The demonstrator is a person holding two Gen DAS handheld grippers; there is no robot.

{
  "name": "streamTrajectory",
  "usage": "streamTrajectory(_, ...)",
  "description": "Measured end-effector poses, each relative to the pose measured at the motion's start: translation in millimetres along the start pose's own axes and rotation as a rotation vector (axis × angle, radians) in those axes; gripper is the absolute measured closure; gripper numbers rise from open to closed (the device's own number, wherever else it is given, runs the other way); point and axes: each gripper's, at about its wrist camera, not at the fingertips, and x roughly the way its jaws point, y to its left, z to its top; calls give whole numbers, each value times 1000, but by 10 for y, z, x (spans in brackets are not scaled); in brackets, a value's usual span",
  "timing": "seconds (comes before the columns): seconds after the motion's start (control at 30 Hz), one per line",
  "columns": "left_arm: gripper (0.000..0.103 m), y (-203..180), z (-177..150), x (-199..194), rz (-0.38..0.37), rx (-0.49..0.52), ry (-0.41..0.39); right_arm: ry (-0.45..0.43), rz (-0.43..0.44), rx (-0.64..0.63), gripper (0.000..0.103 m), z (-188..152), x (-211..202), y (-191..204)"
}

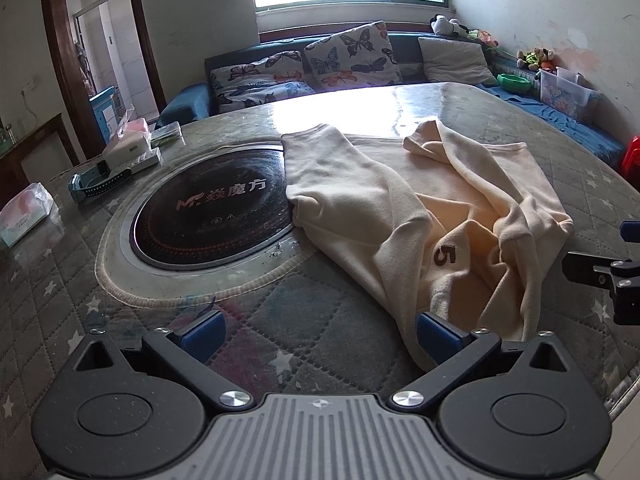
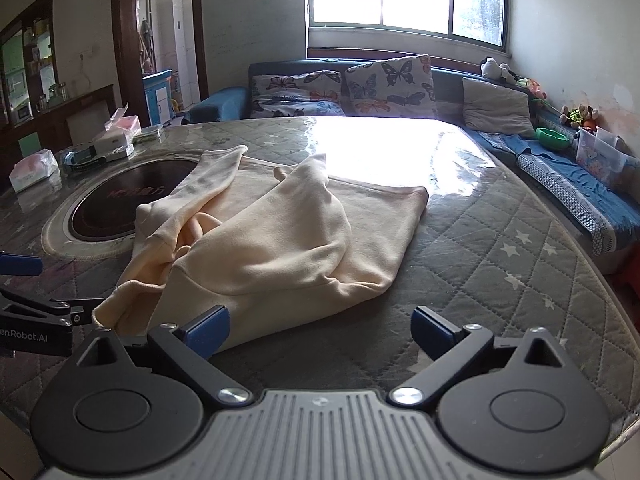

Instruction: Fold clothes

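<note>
- Table (image 1: 600, 184): round, quilted star-print cover under a clear sheet; a dark round cooktop (image 1: 212, 216) is set into it.
- Sweatshirt (image 1: 400, 208): cream, lies rumpled on the table just right of the cooktop, its edge overlapping the rim; both sleeves thrown across the body; brown "5" visible.
- Left gripper (image 1: 320, 334): jaws wide, holding nothing; right fingertip at the sweatshirt's near edge.
- Right gripper (image 2: 322, 330): jaws wide, empty; left fingertip over the near hem.
</note>
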Motion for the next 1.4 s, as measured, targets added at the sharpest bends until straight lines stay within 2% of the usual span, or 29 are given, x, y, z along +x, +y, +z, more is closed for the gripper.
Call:
streamTrajectory(0.37, 0, -12, 103, 43, -8, 15, -10, -9, 8, -38, 5, 113, 70, 35)
streamTrajectory(0.67, 0, 22, 419, 108, -15, 10, -55, -31, 20, -48, 11, 370, 188, -4)
streamTrajectory(0.8, 1, -12, 569, 224, -42, 17, -64, -32, 35, -33, 16, 566, 339, -59)
streamTrajectory(1.0, 15, -57, 807, 460, -82, 28, -66, -1, 60, 3, 25, 889, 697, -171)
streamTrajectory(1.07, 23, -62, 890, 548, -98, 25, -63, 7, 61, 7, 27, 985, 815, -200)
streamTrajectory(1.13, 27, -59, 969, 649, -119, 14, -54, 20, 68, 14, 35, 1097, 960, -235)
streamTrajectory(1.27, 41, -58, 1096, 839, -164, -10, -35, 52, 86, 23, 41, 1272, 1302, -239)
streamTrajectory(1.4, 43, -85, 1201, 1051, -186, -17, -9, 75, 102, 20, 48, 1376, 1583, -198)
